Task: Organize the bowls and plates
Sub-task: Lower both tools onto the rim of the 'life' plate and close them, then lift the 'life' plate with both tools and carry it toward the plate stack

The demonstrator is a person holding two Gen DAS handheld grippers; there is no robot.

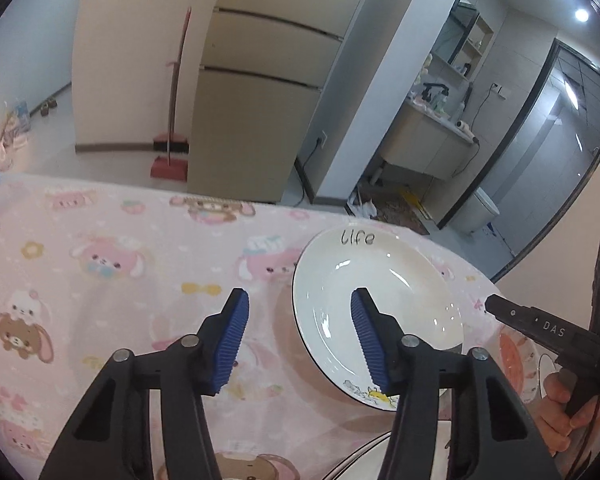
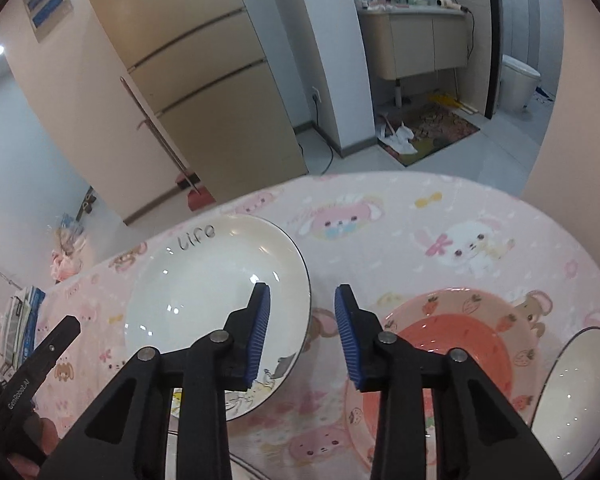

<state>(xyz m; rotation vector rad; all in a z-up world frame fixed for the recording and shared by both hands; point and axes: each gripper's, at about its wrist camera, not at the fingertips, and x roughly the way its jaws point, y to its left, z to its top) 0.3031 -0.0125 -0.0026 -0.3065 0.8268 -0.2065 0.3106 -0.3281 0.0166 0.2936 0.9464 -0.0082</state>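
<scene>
On the pink cartoon tablecloth (image 1: 112, 264) that covers the surface, a white plate (image 1: 384, 292) lettered "Life" sits near the far edge. My left hand-held gripper (image 1: 298, 336) hovers over its left rim with the blue pads (image 1: 232, 340) spread well apart and nothing between them; one pad is above the plate's well, the other above bare cloth.

From the right wrist view, my right hand-held gripper (image 2: 302, 336) is also spread wide and holds nothing. It hangs over the gap between the white plate, on its left, and a pink strawberry plate (image 2: 476, 308) with a red centre, on its right. The two plates lie near each other; I cannot tell whether their rims touch. Another white dish (image 2: 580, 392) with a dark rim sits just beside the strawberry plate at the right edge of that view, and a further dark rim (image 1: 364, 452) peeks in at the bottom of the left wrist view.

Beyond the surface stand a beige refrigerator (image 1: 260, 92) and a red broom with dustpan (image 1: 172, 152).
</scene>
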